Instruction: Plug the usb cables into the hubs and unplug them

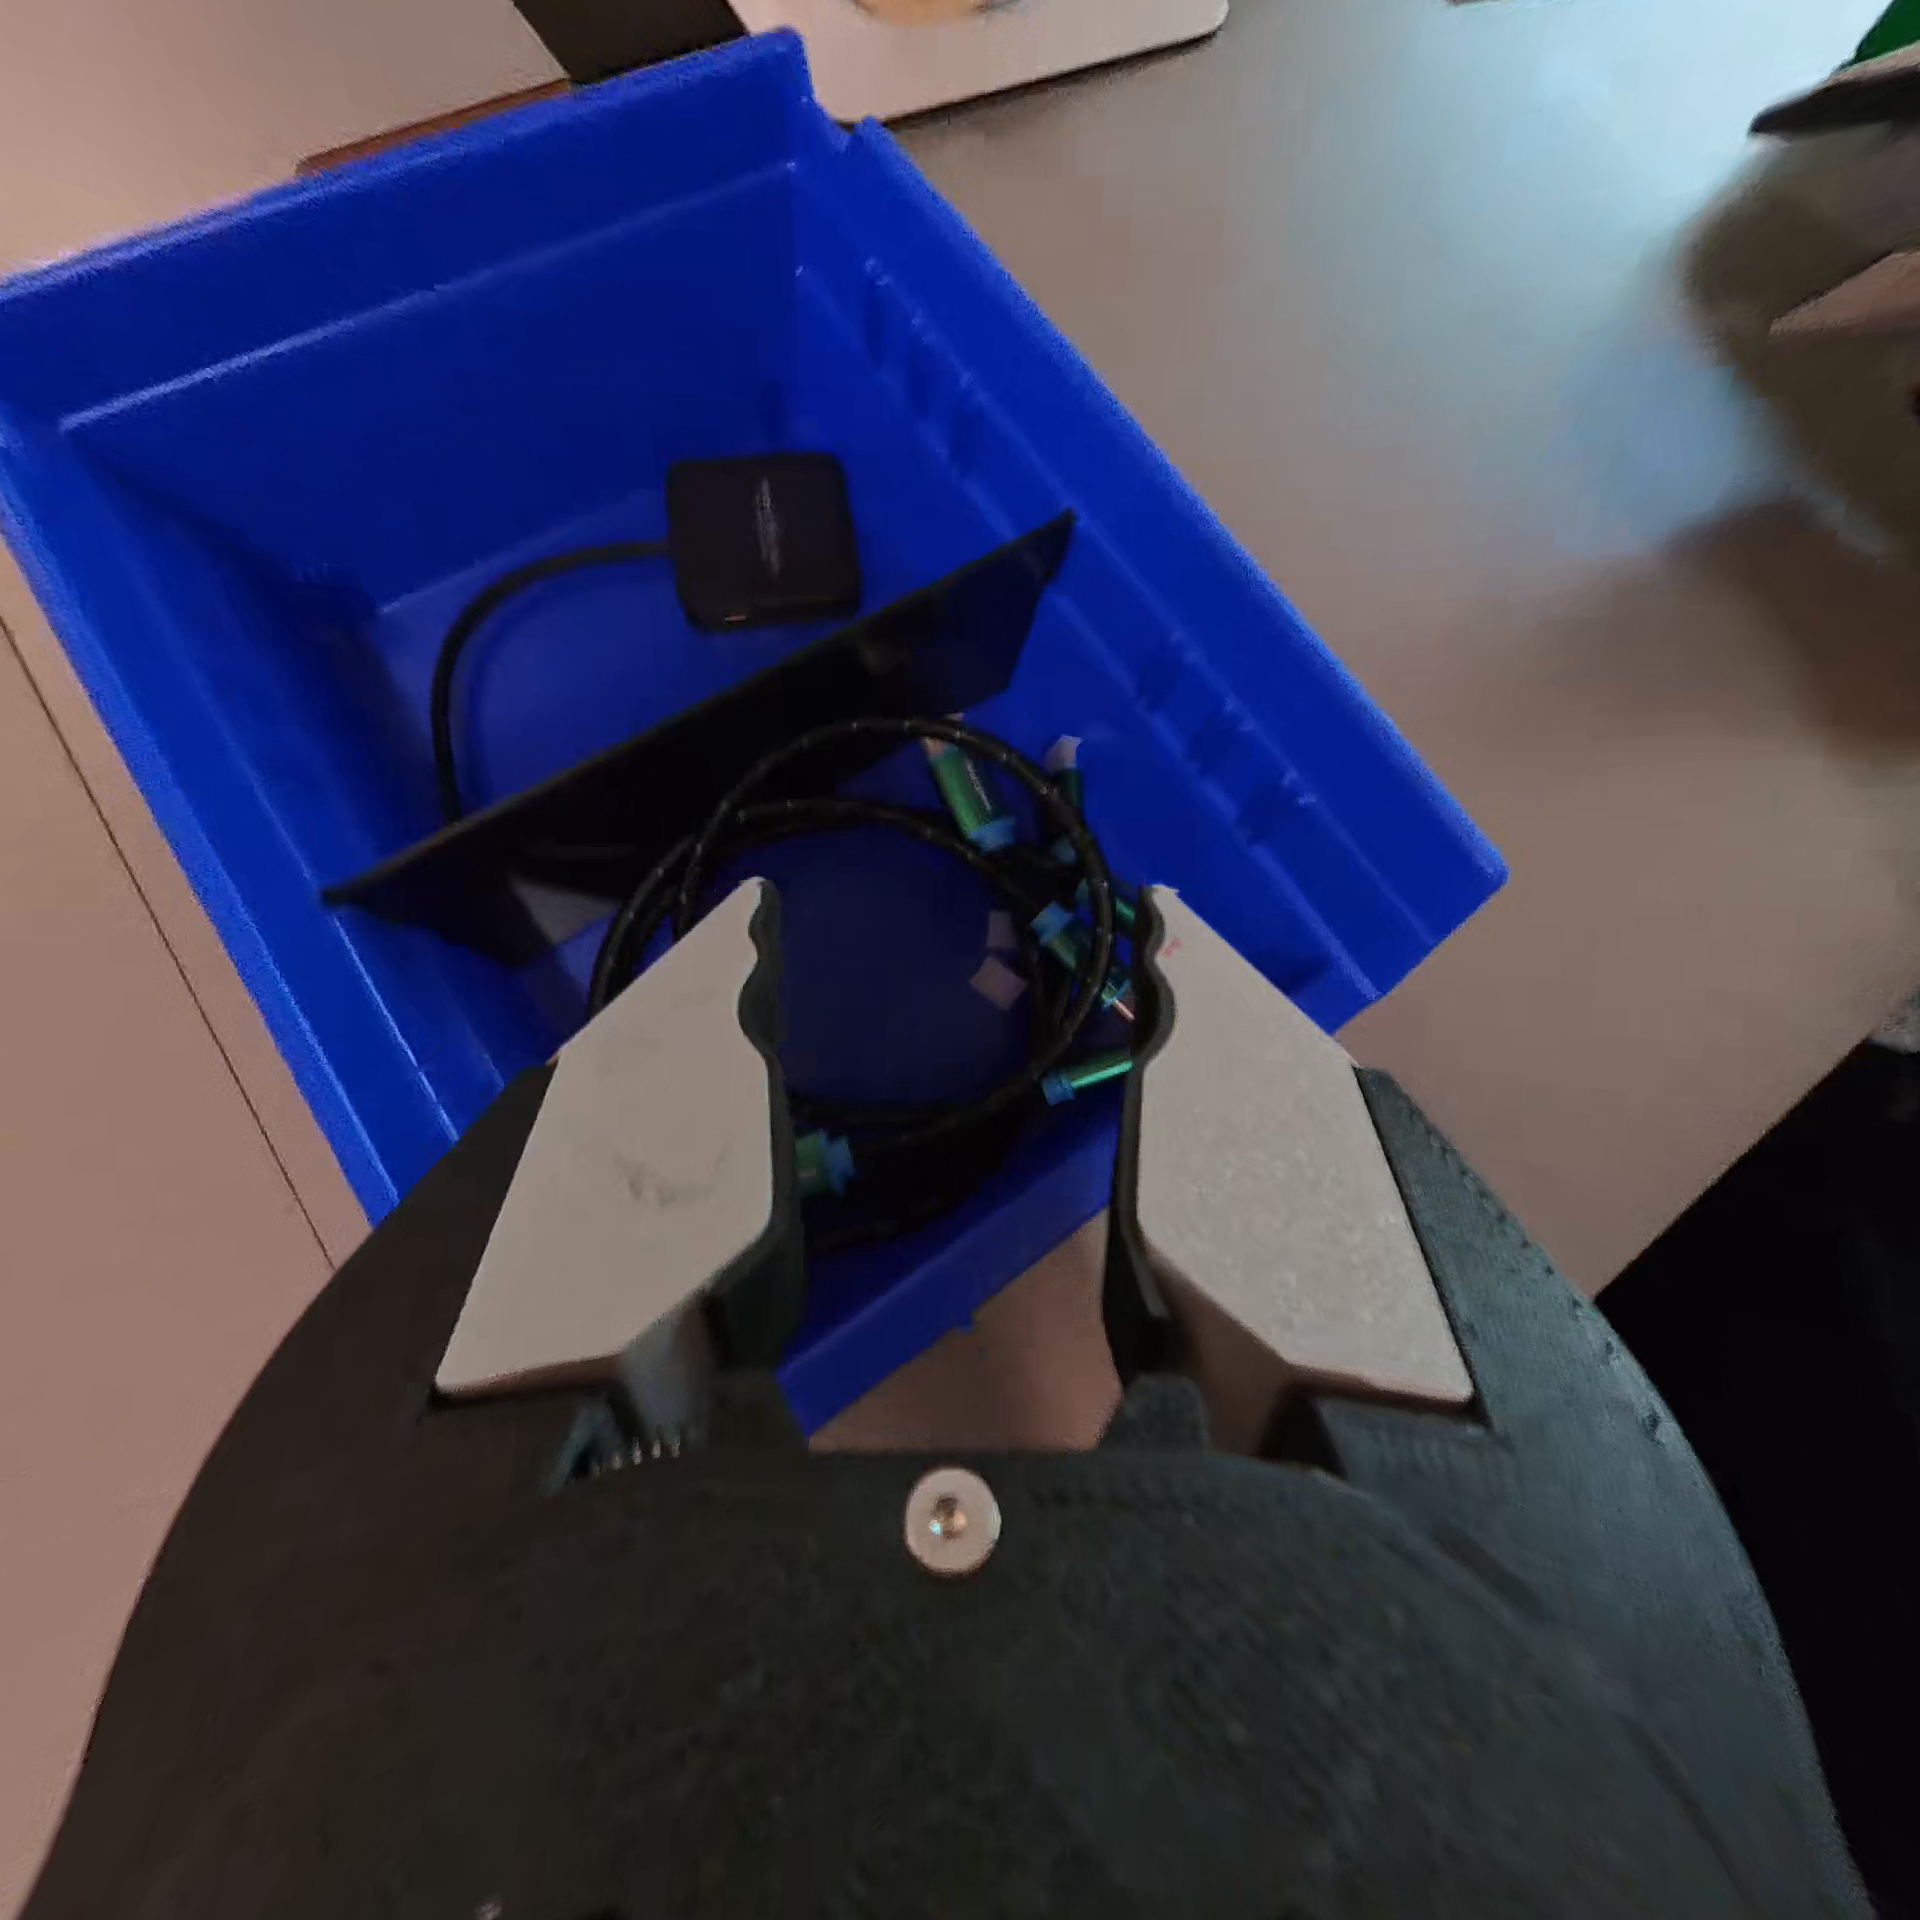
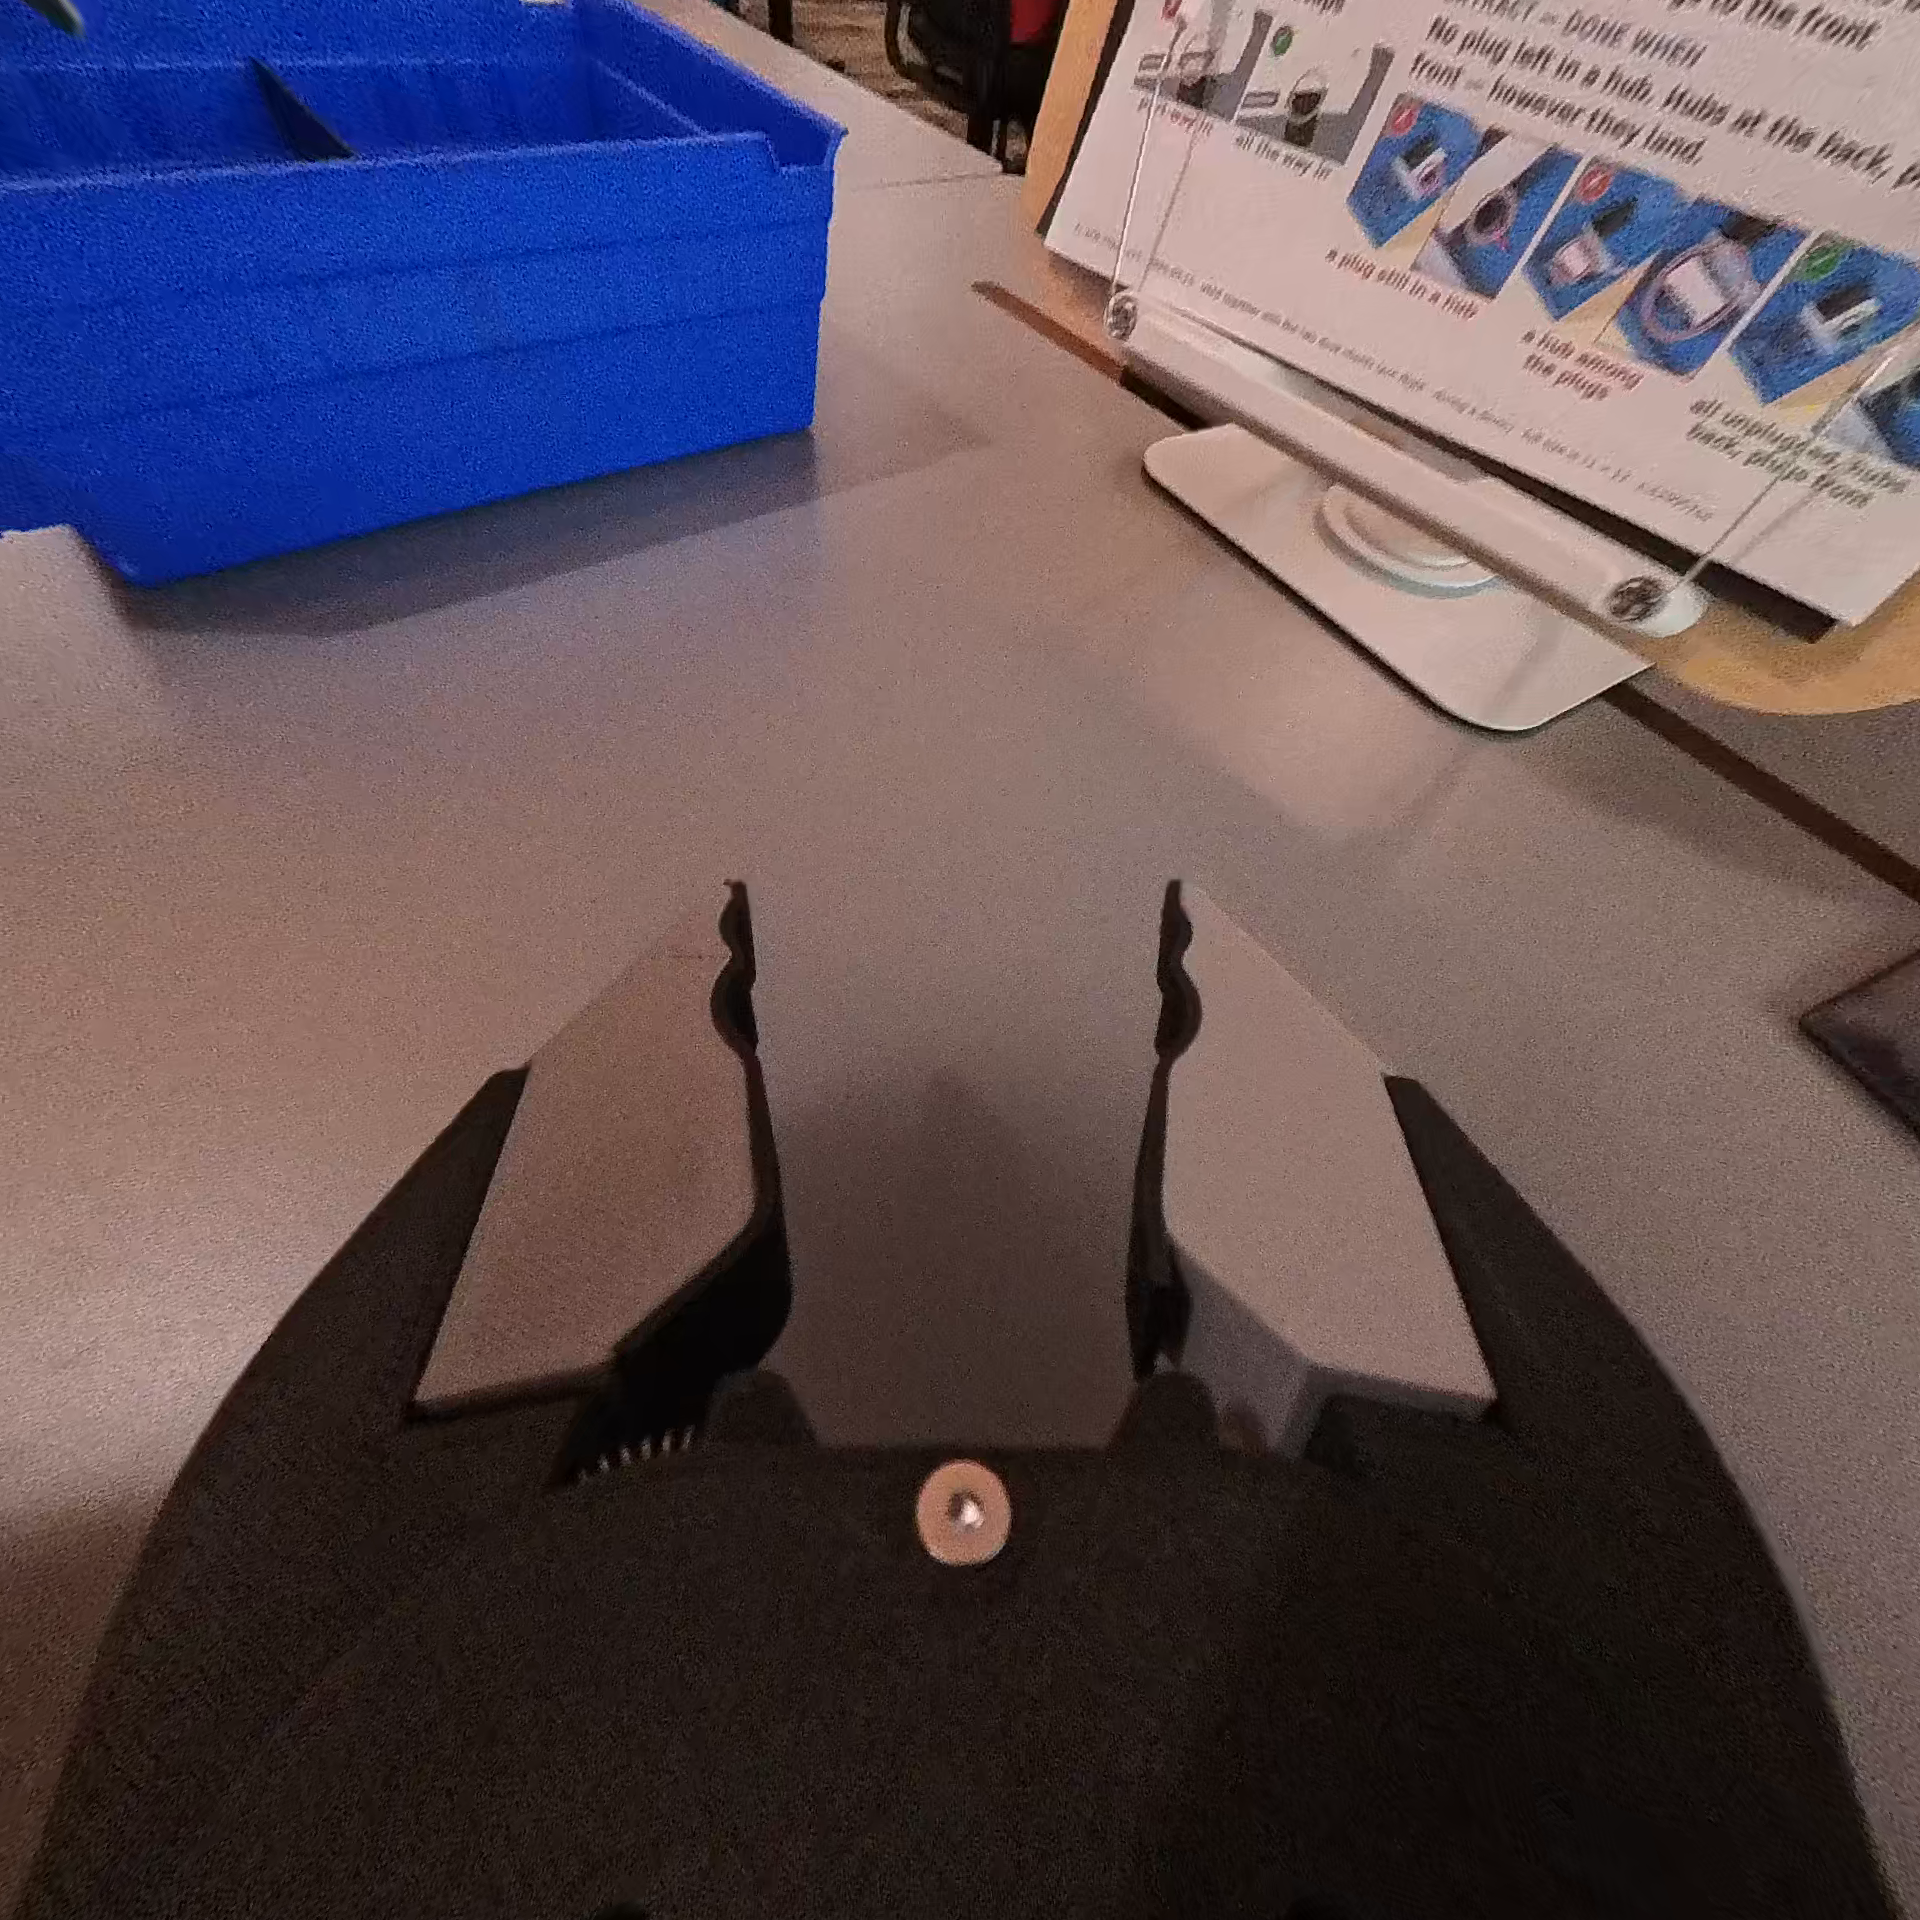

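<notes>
A blue plastic bin [image 1: 1195, 582] stands on the table, split by a black divider [image 1: 727, 727]. The far compartment holds a black square hub [image 1: 764, 535] with its black cord. The near compartment holds a coil of black cables [image 1: 883, 800] with green and blue plugs. My left gripper [image 1: 956, 904] is open and empty, held above the near compartment over the cables, not touching them. My right gripper [image 2: 951, 904] is open and empty, low over the bare grey table [image 2: 935, 675]. The bin [image 2: 416, 312] shows at the upper left of the right wrist view.
A printed instruction sheet in a clear stand [image 2: 1507, 208] on a white base [image 2: 1382, 540] stands at the right back. A dark flat object [image 2: 1881, 1029] lies at the right edge. A blurred shape [image 1: 1818, 312] shows at the right of the left wrist view. The table edge [image 1: 1662, 1226] runs near right. There is about 35 cm between the tips of the two grippers.
</notes>
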Tool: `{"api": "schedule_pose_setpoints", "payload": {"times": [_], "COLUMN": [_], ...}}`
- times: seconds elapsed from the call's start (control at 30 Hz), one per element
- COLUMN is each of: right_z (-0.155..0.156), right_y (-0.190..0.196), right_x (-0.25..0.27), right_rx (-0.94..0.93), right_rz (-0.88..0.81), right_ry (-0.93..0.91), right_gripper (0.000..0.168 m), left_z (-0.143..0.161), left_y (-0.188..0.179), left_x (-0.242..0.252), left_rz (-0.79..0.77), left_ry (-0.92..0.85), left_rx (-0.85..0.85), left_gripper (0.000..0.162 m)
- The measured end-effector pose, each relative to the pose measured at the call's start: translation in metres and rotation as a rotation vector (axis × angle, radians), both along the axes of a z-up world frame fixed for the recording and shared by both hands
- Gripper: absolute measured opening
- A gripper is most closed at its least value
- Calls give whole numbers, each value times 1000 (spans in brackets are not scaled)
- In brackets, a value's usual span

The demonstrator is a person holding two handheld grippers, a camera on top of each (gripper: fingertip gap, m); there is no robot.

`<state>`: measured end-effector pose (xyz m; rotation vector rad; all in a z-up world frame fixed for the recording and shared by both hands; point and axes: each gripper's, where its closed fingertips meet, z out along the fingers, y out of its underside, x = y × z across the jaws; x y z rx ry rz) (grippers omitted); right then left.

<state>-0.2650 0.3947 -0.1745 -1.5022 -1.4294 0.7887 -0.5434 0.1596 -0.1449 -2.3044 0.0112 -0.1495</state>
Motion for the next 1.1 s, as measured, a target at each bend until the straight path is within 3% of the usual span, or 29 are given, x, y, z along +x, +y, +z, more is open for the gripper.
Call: {"api": "schedule_pose_setpoints", "payload": {"times": [0.17,0.27,0.4,0.57,0.67,0.87,1.1], "right_z": [-10,-12,-14,-36,-42,-44,-44], "right_y": [-7,-5,0,9,12,12,12], "right_x": [-3,-1,-1,0,1,0,0], "right_rx": [-81,-67,-56,-22,16,34,39], "right_rz": [18,28,7,-23,-36,-33,-38], "right_ry": [-36,-53,-46,-124,-154,-163,-163], "right_gripper": [89,76,81,87,89,90,89], "left_z": [5,8,9,7,24,41,33], "left_y": [-11,-5,-2,-9,-18,-20,-9], "left_x": [3,15,20,52,58,60,73], "left_rz": [79,91,198,182,185,192,152], "left_ry": [-23,-36,3,-10,7,9,9], "left_rx": [52,64,136,159,223,284,292], "left_gripper": [67,70,69,68,59,57,59]}}
